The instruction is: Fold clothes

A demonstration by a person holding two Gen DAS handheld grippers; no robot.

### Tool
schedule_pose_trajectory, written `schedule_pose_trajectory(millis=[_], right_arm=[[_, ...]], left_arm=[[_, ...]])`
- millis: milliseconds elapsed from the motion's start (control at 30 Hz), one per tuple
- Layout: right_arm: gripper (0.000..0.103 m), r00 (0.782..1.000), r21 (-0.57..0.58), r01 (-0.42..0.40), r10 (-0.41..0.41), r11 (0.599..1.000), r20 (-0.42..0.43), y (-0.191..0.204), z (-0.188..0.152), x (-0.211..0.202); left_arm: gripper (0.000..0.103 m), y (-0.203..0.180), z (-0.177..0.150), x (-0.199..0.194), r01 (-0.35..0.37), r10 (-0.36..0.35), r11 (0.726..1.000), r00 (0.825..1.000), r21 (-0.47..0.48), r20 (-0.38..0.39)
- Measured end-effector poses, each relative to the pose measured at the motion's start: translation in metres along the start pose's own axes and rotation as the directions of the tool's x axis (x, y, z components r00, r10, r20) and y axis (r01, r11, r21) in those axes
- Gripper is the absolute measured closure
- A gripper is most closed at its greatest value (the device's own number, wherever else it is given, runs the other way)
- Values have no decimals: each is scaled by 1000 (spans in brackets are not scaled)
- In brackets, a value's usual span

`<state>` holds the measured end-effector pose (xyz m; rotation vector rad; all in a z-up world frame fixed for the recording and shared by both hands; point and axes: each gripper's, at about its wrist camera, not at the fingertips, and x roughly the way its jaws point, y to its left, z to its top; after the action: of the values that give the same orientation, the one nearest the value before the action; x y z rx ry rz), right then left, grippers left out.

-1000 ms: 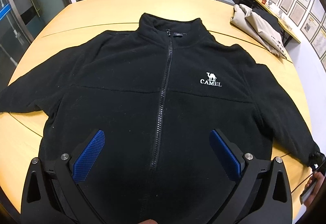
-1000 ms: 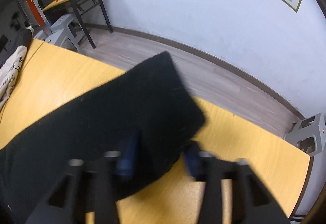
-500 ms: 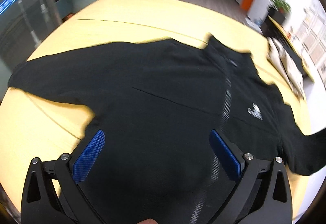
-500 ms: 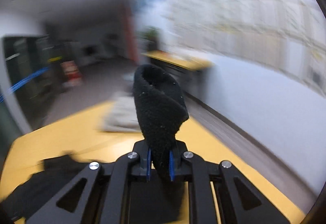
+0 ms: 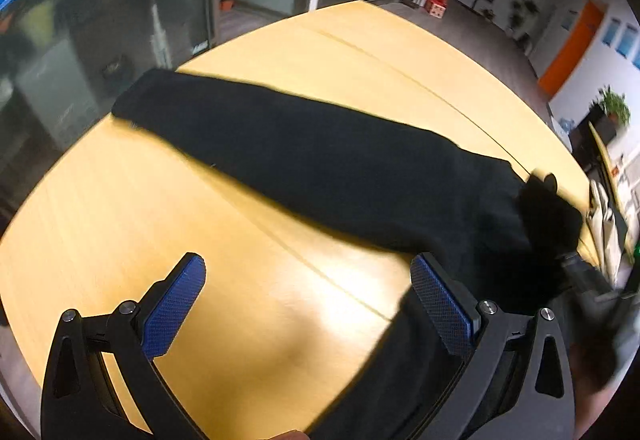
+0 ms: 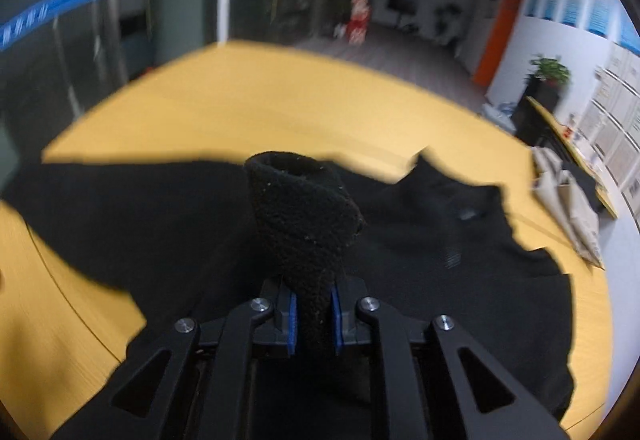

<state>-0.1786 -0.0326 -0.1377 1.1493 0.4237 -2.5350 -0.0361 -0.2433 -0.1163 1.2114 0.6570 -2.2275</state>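
The right gripper [image 6: 313, 324] pinched the jacket [image 6: 420, 240] cuff [image 6: 304, 216] mid-frame; the left gripper [image 5: 316, 304] gaped empty. Thick fleece could slip from that narrow bite.

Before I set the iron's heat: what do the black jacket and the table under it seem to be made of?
The black jacket looks like synthetic fleece: matte, with a nubbly, pilled nap plain on the cuff pinched in the right tongs. The table looks like pale wood or a wood-look laminate, smooth and semi-glossy, with straight seams and a soft glare patch; which one, I cannot tell.
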Motion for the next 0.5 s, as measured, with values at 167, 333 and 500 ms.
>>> schedule_pose_trajectory(millis=[167, 333, 500], right_arm=[[87, 994, -105, -33, 21, 994, -110, 45, -24, 48], [51, 972, -142, -233, 226, 962, -61, 28, -24, 38], [35, 938, -129, -346, 341, 929, -58, 28, -13, 44]], left_arm=[[0, 18, -10, 14, 24, -25, 999, 999, -27, -43], [0, 13, -11, 25, 59, -60, 998, 996, -16, -67], [0, 16, -7, 29, 64, -66, 997, 997, -38, -51]])
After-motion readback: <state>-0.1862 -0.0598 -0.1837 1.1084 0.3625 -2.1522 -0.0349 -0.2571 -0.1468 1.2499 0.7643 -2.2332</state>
